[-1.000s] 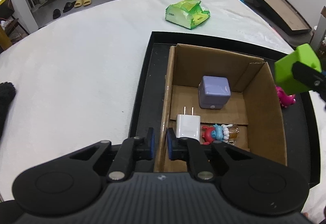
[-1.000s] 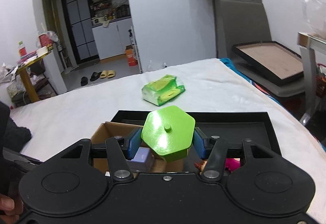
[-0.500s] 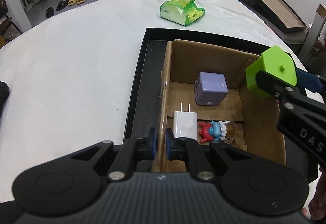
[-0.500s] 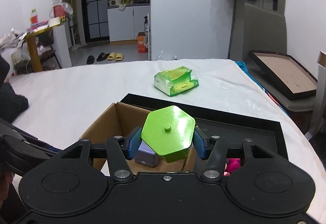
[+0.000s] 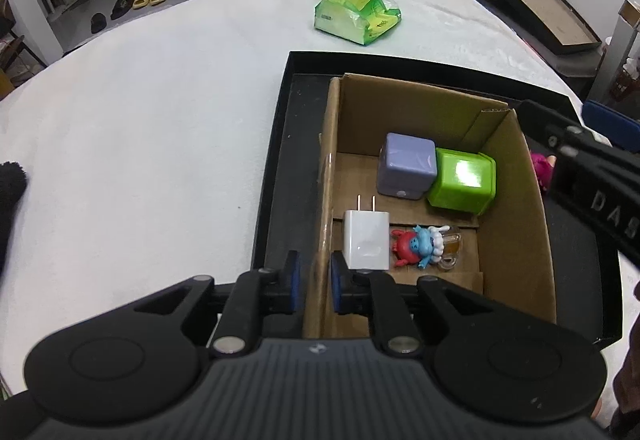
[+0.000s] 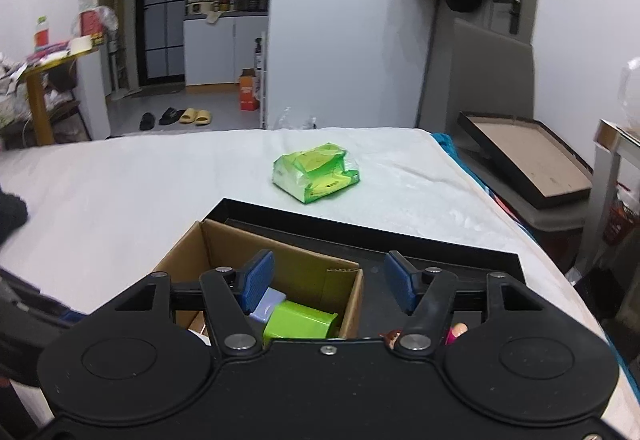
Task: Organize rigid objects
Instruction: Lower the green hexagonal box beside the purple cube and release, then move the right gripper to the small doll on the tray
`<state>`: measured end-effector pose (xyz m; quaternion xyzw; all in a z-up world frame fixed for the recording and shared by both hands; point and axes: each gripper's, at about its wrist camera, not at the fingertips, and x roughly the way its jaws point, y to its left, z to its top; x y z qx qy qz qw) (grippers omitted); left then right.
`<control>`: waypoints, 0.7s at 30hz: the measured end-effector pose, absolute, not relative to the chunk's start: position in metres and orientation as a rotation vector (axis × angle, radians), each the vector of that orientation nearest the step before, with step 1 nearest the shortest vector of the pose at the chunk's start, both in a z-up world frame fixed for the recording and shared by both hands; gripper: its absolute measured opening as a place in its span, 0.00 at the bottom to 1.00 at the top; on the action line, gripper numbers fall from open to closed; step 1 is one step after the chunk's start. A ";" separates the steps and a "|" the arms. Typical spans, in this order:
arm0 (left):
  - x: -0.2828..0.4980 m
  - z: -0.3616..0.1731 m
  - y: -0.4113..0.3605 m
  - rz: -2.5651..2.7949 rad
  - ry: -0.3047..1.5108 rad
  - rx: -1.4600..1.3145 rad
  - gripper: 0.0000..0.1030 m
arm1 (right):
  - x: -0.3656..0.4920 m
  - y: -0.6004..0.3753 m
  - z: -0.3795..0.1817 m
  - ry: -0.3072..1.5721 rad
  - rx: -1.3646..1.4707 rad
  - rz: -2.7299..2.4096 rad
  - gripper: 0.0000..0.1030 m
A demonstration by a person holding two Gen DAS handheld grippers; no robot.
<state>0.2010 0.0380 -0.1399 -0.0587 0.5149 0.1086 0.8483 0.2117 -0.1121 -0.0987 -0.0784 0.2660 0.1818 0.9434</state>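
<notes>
White bedding [image 5: 160,140] holds everything. Near, the left gripper [image 5: 312,282] pinches the cardboard box [image 5: 528,240] wall, loosening. Its jaws opening and empty, the right gripper [image 6: 328,286] hovers — green block [image 5: 462,182] sits inside. Farther right, a pink toy [image 5: 540,166] waits outside.

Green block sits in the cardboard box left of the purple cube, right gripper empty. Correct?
Not quite. The left wrist view shows the green block in the cardboard box right of the purple cube, touching it. The right gripper is empty, jaws opening.
</notes>
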 end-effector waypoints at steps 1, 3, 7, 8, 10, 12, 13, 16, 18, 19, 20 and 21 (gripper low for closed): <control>0.201 -0.139 0.038 0.229 1.089 -0.120 0.13 | 0.212 -0.114 -0.098 0.550 -0.146 0.363 0.59; 0.200 -0.138 0.041 0.235 1.097 -0.137 0.14 | 0.211 -0.120 -0.095 0.565 -0.114 0.349 0.62; 0.197 -0.131 0.040 0.254 1.092 -0.147 0.15 | 0.211 -0.130 -0.090 0.593 -0.070 0.287 0.70; 0.196 -0.130 0.039 0.260 1.090 -0.138 0.15 | 0.211 -0.134 -0.088 0.603 -0.053 0.265 0.72; 0.195 -0.127 0.035 0.269 1.085 -0.127 0.16 | 0.210 -0.142 -0.086 0.619 -0.017 0.241 0.72; 0.194 -0.126 0.033 0.278 1.084 -0.122 0.18 | 0.208 -0.149 -0.085 0.625 0.014 0.234 0.72; 0.194 -0.126 0.032 0.285 1.086 -0.123 0.20 | 0.207 -0.152 -0.087 0.626 0.021 0.230 0.72; 0.193 -0.125 0.029 0.307 1.085 -0.120 0.29 | 0.204 -0.157 -0.096 0.629 0.009 0.218 0.72; 0.193 -0.124 0.025 0.332 1.088 -0.100 0.37 | 0.203 -0.158 -0.103 0.621 -0.015 0.231 0.72; 0.194 -0.123 0.022 0.342 1.088 -0.086 0.41 | 0.201 -0.157 -0.108 0.603 -0.048 0.241 0.72; 0.194 -0.122 0.020 0.347 1.085 -0.076 0.42 | 0.199 -0.157 -0.112 0.585 -0.089 0.241 0.74; 0.195 -0.121 0.018 0.347 1.081 -0.069 0.43 | 0.199 -0.158 -0.116 0.584 -0.112 0.238 0.75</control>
